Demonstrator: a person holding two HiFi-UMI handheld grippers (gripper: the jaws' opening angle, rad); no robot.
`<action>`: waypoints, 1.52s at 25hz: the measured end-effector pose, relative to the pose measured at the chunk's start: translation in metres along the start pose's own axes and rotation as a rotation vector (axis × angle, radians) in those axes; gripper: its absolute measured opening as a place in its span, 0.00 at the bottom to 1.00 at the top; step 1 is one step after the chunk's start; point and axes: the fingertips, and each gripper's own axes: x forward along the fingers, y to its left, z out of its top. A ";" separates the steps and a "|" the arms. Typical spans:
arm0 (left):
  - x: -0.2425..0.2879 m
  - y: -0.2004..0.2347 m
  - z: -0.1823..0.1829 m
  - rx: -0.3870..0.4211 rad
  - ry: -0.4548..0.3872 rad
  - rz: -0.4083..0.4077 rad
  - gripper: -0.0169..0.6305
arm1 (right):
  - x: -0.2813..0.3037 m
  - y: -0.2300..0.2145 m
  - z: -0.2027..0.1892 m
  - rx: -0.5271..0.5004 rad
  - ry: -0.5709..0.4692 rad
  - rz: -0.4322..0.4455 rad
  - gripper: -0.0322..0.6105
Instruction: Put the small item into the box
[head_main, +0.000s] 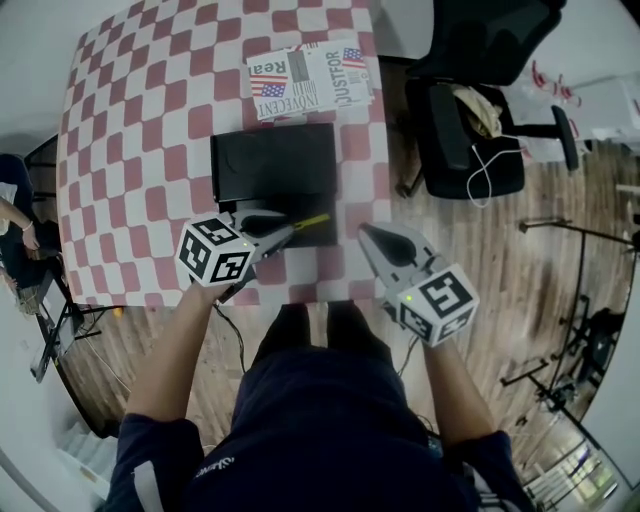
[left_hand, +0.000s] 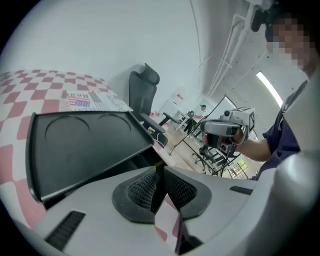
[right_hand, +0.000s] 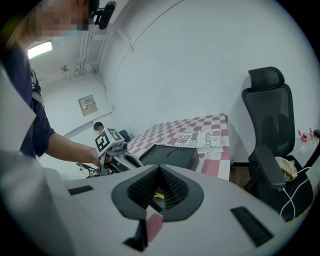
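Grey left hand-held gripper (head_main: 291, 231), outstretched, pinching yellow stick (head_main: 312, 220) over box (head_main: 270, 160).

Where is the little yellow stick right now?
In the head view, the yellow stick is pinched in the tip of the left gripper. It sits over the near right corner of the black box on the checkered table.

The jaws of your left gripper (left_hand: 159, 167) stand almost together, seemingly pinching a thin yellow item (left_hand: 159, 163) at their tips. Just beyond lies the black box (left_hand: 85, 145) on checkered cloth (left_hand: 20, 100); your right gripper (left_hand: 212, 128) hangs farther right.
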 end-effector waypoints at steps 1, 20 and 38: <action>-0.005 -0.004 0.005 0.008 -0.026 0.007 0.13 | 0.000 0.002 0.002 -0.003 -0.002 -0.004 0.07; -0.111 -0.069 0.064 0.205 -0.380 0.128 0.08 | -0.010 0.052 0.039 -0.102 -0.061 -0.015 0.07; -0.147 -0.088 0.061 0.212 -0.479 0.152 0.07 | -0.014 0.083 0.050 -0.178 -0.076 -0.009 0.07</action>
